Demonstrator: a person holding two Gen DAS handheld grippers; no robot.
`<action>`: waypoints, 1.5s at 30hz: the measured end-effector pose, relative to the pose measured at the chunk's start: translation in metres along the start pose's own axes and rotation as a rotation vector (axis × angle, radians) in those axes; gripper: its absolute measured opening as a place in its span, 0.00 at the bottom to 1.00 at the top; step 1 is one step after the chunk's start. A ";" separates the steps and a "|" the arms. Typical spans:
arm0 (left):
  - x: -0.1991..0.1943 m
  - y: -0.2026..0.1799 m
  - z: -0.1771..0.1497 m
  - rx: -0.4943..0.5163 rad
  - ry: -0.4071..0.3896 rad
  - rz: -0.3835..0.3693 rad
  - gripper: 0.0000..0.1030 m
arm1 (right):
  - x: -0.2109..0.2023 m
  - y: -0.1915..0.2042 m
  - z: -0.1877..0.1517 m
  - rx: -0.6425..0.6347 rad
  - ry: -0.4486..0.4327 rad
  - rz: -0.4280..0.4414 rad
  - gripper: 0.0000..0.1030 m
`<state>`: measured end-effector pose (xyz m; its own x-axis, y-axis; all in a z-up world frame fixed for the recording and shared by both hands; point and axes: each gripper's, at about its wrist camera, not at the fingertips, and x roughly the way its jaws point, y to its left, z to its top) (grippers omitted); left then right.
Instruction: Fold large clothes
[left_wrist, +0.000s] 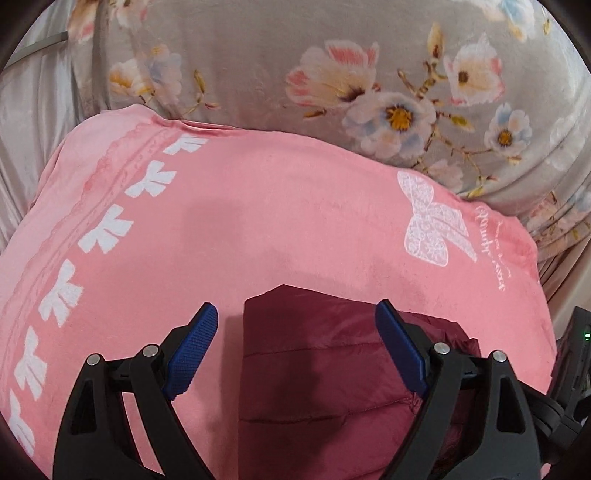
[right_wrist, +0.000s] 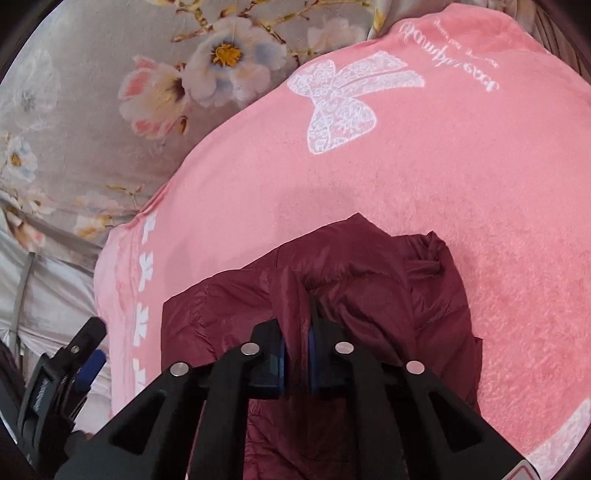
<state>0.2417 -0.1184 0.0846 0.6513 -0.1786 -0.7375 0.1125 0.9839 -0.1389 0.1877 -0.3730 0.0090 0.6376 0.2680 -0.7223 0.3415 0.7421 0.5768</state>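
Fabric of the maroon puffer jacket (right_wrist: 332, 266) is pinched tight in my right gripper (right_wrist: 297, 363), its jaws clenched on a fold. My left gripper (left_wrist: 295, 350) hangs released, jaws spread wide above the jacket's corner, gripping nothing. The jacket lies on a pink blanket (left_wrist: 258, 206) with white bows; beyond it, a grey floral bedsheet (left_wrist: 258, 66).

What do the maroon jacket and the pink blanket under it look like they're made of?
Maroon jacket: likely thin nylon or polyester shell, slightly shiny, with stitched quilt lines and crisp wrinkles, probably padded. Pink blanket: looks like soft fleece or plush, matte with a fuzzy nap and printed white bows.
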 end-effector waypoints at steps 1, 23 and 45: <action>0.002 -0.005 0.000 0.010 0.009 0.001 0.82 | -0.006 -0.003 -0.001 -0.011 -0.029 -0.019 0.05; 0.084 -0.080 -0.060 0.197 0.063 0.103 0.88 | 0.011 -0.047 -0.032 -0.224 -0.181 -0.321 0.05; 0.099 -0.094 -0.078 0.247 -0.033 0.186 0.94 | 0.025 -0.060 -0.041 -0.216 -0.222 -0.251 0.05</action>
<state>0.2370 -0.2295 -0.0269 0.7012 0.0006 -0.7130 0.1658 0.9724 0.1639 0.1545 -0.3852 -0.0593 0.6949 -0.0602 -0.7166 0.3676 0.8862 0.2820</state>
